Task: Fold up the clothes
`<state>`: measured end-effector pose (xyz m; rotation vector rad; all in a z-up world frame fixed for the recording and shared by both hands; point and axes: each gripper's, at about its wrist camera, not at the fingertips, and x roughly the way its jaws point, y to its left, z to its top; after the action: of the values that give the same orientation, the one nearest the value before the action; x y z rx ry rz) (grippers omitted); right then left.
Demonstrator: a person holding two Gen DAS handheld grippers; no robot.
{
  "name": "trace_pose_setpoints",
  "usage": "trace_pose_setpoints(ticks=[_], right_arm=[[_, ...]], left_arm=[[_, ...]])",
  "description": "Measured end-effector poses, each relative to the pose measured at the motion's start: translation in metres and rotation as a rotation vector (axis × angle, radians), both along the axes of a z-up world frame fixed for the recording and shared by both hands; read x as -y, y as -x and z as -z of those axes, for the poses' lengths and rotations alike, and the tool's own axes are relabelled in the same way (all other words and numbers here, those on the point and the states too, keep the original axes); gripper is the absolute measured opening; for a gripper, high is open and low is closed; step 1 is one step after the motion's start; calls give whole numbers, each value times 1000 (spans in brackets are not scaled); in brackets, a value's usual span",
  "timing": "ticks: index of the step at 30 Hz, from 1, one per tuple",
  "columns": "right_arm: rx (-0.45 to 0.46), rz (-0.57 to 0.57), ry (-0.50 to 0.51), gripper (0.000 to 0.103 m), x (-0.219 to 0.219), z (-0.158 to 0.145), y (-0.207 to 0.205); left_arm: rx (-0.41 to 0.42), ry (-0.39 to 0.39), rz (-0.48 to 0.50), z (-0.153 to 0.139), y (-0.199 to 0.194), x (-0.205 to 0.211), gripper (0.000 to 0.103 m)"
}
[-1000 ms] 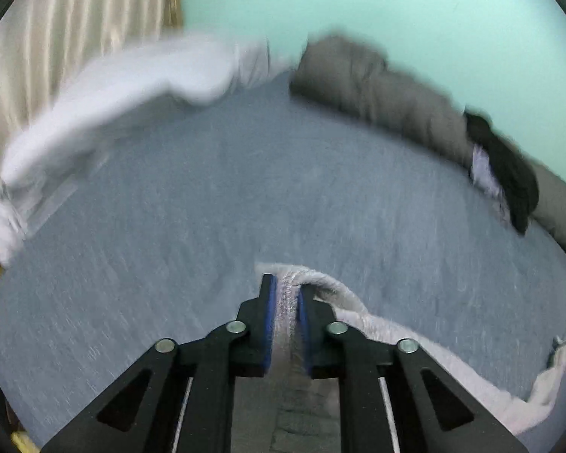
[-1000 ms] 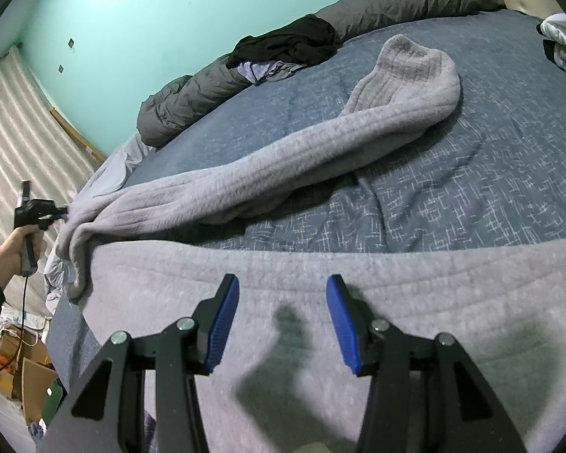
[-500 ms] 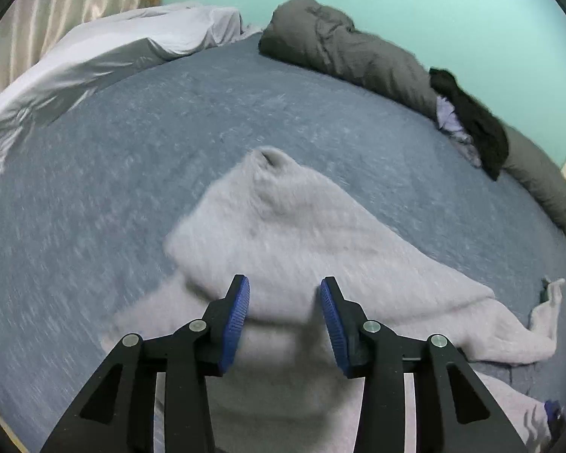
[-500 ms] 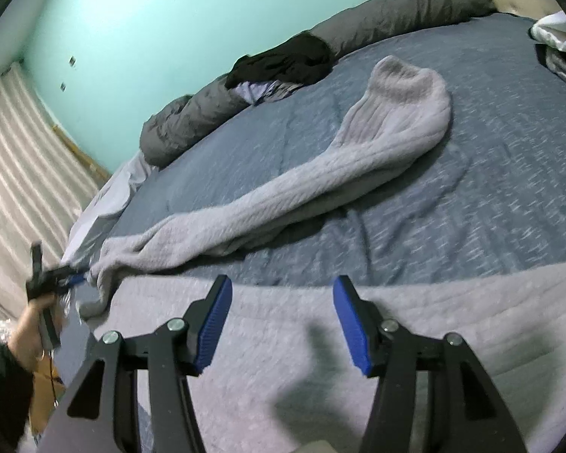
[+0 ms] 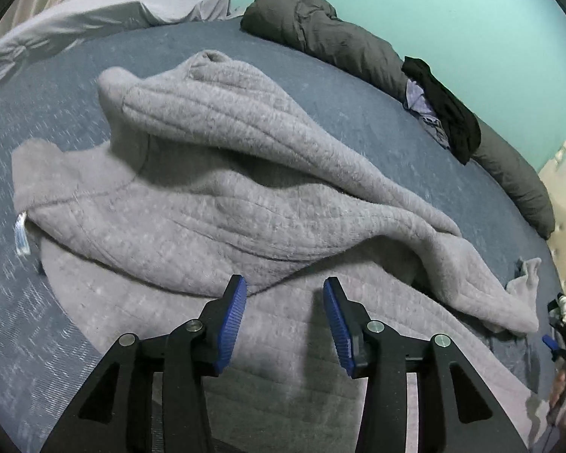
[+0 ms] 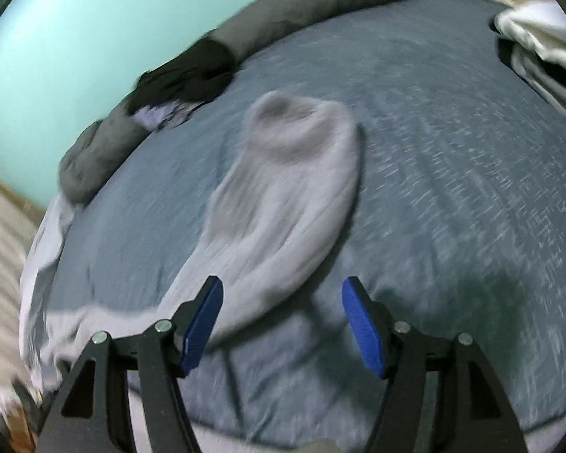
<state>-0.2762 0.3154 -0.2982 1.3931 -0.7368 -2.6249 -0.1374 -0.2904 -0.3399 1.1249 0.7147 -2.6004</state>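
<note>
Here the fuzzy grey fleece garment [image 5: 215,204] lies on the blue-grey bedspread [image 5: 366,113], one sleeve [image 5: 245,120] draped across its body, the other sleeve [image 6: 279,204] stretched outward – mid-fold, likely; left gripper [image 5: 285,324] and right gripper [image 6: 283,324] both gape empty – next calls for pinching that outstretched sleeve
</note>
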Motion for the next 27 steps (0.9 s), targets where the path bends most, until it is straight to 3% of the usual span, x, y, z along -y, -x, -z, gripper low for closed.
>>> trace_pose_setpoints(ticks=[6, 8, 9, 10, 12, 17, 19, 21, 24, 25, 27], right_arm=[[78, 26, 10, 65, -7, 27, 37], [68, 27, 48, 44, -6, 31, 39], [63, 24, 65, 22, -5, 31, 40], [41, 16, 57, 11, -3, 26, 37], [-10, 0, 32, 4, 0, 11, 29], [-160, -2, 10, 3, -12, -36, -7], [-189, 18, -43, 3, -23, -51, -30], [-168, 24, -101, 4, -30, -50, -43], [69, -50, -102, 6, -36, -10, -41], [110, -61, -118, 9, -36, -3, -44], [96, -54, -153, 19, -39, -7, -53]], left_arm=[[2, -11, 14, 3, 2, 2, 47], [3, -13, 18, 4, 2, 1, 47], [5, -14, 21, 4, 2, 1, 47], [6, -15, 24, 4, 2, 0, 47], [9, -18, 27, 5, 2, 0, 47], [4, -29, 24, 4, 1, 1, 47], [3, -35, 23, 4, 1, 2, 47], [1, -50, 21, 4, 0, 3, 47], [0, -60, 14, 4, -3, 6, 47], [0, -62, 13, 4, -4, 7, 47], [1, -62, 10, 4, -5, 8, 48]])
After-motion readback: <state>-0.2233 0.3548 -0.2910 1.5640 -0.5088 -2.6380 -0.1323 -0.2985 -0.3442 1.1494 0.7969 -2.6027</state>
